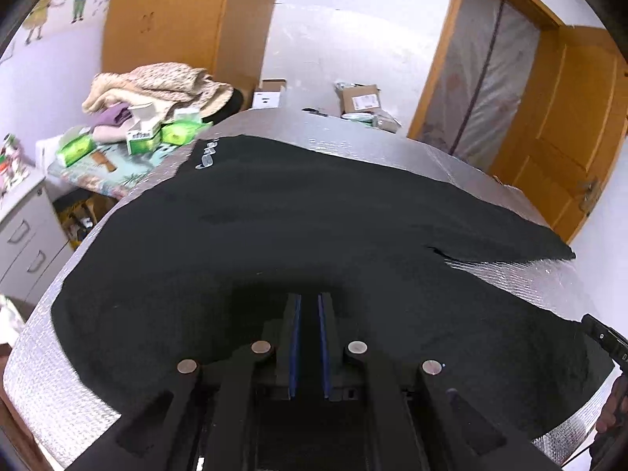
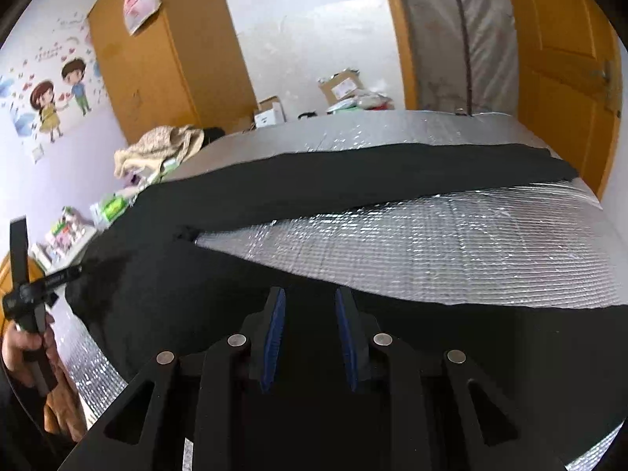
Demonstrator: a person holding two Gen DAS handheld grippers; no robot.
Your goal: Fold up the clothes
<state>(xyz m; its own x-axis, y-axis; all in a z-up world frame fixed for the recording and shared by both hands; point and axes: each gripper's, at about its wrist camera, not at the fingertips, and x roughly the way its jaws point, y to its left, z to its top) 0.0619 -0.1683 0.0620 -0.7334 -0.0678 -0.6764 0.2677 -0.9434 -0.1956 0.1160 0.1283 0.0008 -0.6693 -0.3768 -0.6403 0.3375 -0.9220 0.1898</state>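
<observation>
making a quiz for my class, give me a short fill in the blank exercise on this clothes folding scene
1. The garment spread on the table is ____ in colour.
2. The table is covered with a shiny ____ coloured quilted sheet.
3. The pads on the right gripper are ____ in colour.
4. The green boxes sit beside a beige ____ left of the table.

Missing words: black; silver; blue; blanket

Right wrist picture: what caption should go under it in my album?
Right gripper, jaws open, hovers over black trousers spread on a silver mat.
</observation>
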